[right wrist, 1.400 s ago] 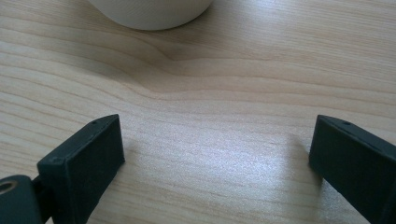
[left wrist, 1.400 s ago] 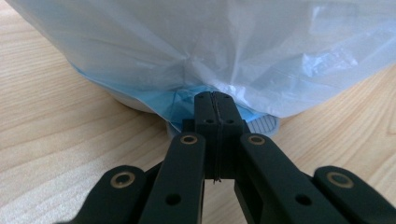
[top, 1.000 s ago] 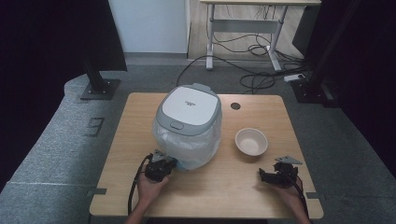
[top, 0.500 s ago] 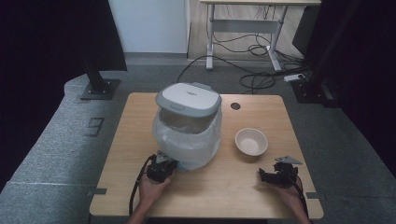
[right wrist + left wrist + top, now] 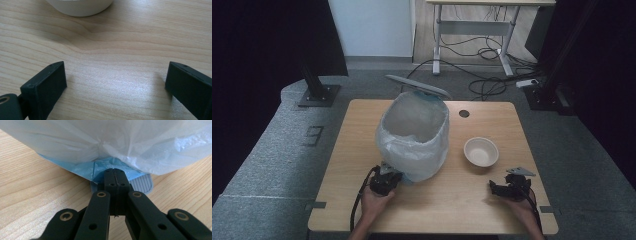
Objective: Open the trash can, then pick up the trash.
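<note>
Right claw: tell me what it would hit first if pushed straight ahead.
Probably the white bowl: it lies ahead of the open right claw across bare table, slightly to the left in the right gripper view, so it might only graze it.

High view: set above the near edge, facing forward and down over the whole wooden surface (image 5: 362,130). Left tool view: low and very close, aimed at the foot of the lined bin (image 5: 120,145), shared with the high view. Right tool view: skimming the surface, catching the bowl (image 5: 80,6) ahead.
</note>
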A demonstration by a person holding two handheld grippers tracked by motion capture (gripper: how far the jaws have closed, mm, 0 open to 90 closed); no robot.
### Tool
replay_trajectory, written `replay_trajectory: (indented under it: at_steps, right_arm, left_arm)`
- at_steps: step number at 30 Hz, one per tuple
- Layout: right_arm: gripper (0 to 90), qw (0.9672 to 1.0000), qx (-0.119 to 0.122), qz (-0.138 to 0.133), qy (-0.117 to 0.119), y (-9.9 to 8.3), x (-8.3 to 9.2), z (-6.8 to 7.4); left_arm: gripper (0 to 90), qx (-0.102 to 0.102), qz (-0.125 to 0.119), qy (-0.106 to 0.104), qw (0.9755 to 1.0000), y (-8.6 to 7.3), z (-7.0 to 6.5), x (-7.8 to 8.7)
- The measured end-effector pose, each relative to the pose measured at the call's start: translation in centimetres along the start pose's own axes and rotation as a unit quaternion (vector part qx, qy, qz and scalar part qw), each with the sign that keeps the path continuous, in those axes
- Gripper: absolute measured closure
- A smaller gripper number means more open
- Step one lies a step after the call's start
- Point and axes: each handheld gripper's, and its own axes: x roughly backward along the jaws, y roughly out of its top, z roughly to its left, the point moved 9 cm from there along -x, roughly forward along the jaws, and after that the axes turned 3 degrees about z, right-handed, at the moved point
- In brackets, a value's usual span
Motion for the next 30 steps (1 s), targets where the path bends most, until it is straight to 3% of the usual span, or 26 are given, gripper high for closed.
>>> replay_trajectory:
  at_steps: [11, 14, 18, 30]
  right_arm:
    - [2.6, 1.0, 0.0, 0.0, 0.0, 0.0, 0.0, 0.0]
    - [7.3, 1.0, 0.002, 0.001, 0.003, 0.1, 0.1, 0.0]
    - [12.3, 0.9999, -0.012, -0.001, 0.005, 0.3, 0.5, -0.4]
    - [14.0, 0.9981, -0.019, -0.054, 0.021, 2.8, 2.6, -0.2]
  left_arm:
    - [90.0, 0.002, -0.003, 0.0, 1.0, 0.0, 0.0, 0.0]
    - [90.0, 0.005, -0.006, -0.001, 1.0, 0.0, 0.0, 0.0]
    - [90.0, 0.005, -0.005, -0.003, 1.0, 0.0, 0.0, 0.0]
    - [90.0, 0.003, -0.004, -0.002, 1.0, 0.0, 0.0, 0.0]
